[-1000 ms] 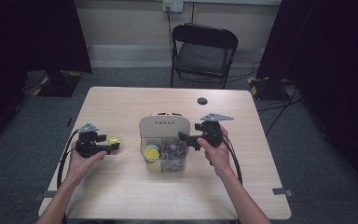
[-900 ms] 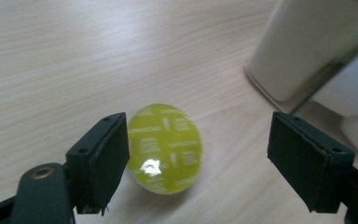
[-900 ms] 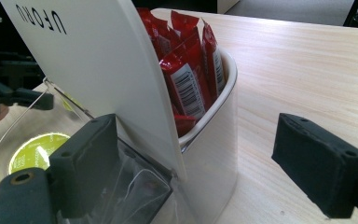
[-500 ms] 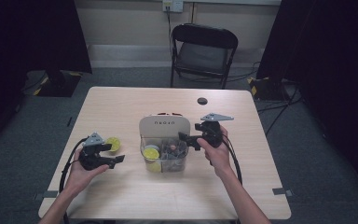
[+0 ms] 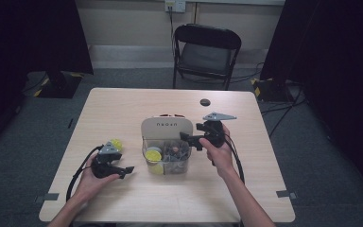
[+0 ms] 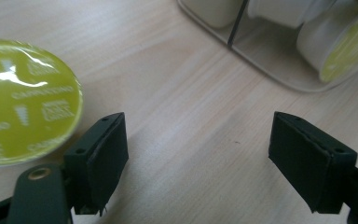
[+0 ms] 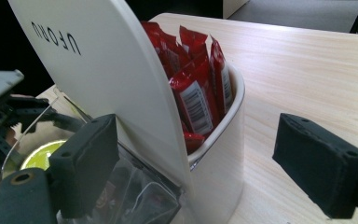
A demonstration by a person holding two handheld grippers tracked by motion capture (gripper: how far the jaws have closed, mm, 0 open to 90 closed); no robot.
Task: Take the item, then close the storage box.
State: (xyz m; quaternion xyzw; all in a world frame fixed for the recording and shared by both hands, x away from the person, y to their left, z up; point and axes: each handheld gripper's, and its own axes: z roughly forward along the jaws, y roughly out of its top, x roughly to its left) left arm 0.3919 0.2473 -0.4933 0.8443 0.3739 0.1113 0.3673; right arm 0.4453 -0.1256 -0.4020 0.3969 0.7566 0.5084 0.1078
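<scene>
The left gripper (image 6: pixel 196 161) has its jaws spread wide with nothing but bare wood between them; they have just been opening a little further. Just outside its left-hand jaw in the left gripper view lies a yellow-green capsule (image 6: pixel 21 102), foil lid up, resting on the table (image 6: pixel 168 93) and not gripped. In the high view that same capsule (image 5: pixel 115 144) sits just behind the left gripper (image 5: pixel 123 170), which lies low over the table, jaws pointing toward the organizer (image 5: pixel 166 127). The organizer stands at the table's middle: a white curved back panel, a white cup behind it packed with upright red sachets (image 7: pixel 198 88), and a clear front compartment holding more capsules (image 5: pixel 153 155), one with a yellow-green lid facing out. The right gripper (image 7: pixel 200 172) is also released, its jaws wide apart on either side of the organizer's near end, one beside the clear compartment, the other clear of the white cup and touching nothing. In the high view the right gripper (image 5: pixel 191 139) hovers at the organizer's right edge.
</scene>
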